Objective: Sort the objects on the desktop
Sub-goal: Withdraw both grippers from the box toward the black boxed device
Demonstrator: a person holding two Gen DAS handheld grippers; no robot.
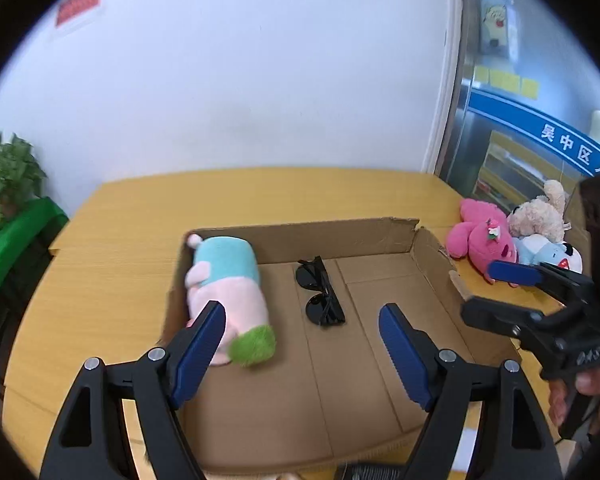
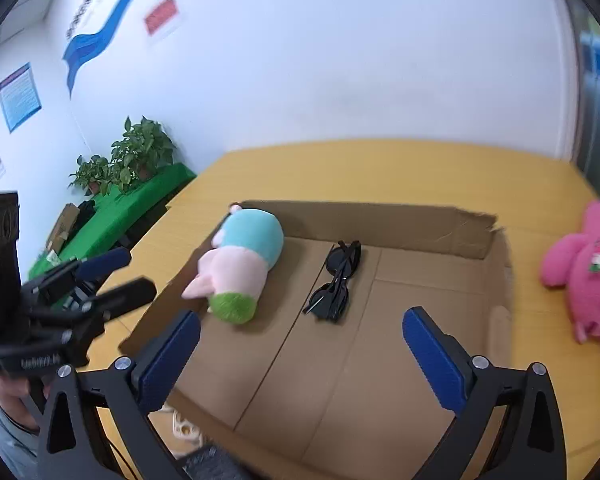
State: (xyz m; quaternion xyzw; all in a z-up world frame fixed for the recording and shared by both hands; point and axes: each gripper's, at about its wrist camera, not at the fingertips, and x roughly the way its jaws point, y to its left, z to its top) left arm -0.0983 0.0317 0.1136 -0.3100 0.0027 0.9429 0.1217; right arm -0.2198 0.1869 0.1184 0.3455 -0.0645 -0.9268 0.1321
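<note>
1. Left tool sits at the bottom of the left wrist view, its blue-padded fingers spread wide with nothing between them, hovering over the near part of a shallow cardboard box.
2. At the far left of that view, a potted plant stands on a green-covered surface, well apart from the yellow tabletop.
3. Left of centre, inside the box against its left wall, lies a plush toy with a light blue upper part, pink body and green tuft at its near end.
4. Just right of it, on the box floor and not touching it, rest folded black sunglasses.
5. Outside the box, at the right of the frame, a pile of plush toys lies on the tabletop: a pink plush, a beige teddy bear and a white and blue plush, pressed together.
6. Right tool fills the bottom of the right wrist view, fingers likewise wide apart and empty, above the near right part of the box; in the left wrist view it appears at the right edge, beside the plush pile.
</note>
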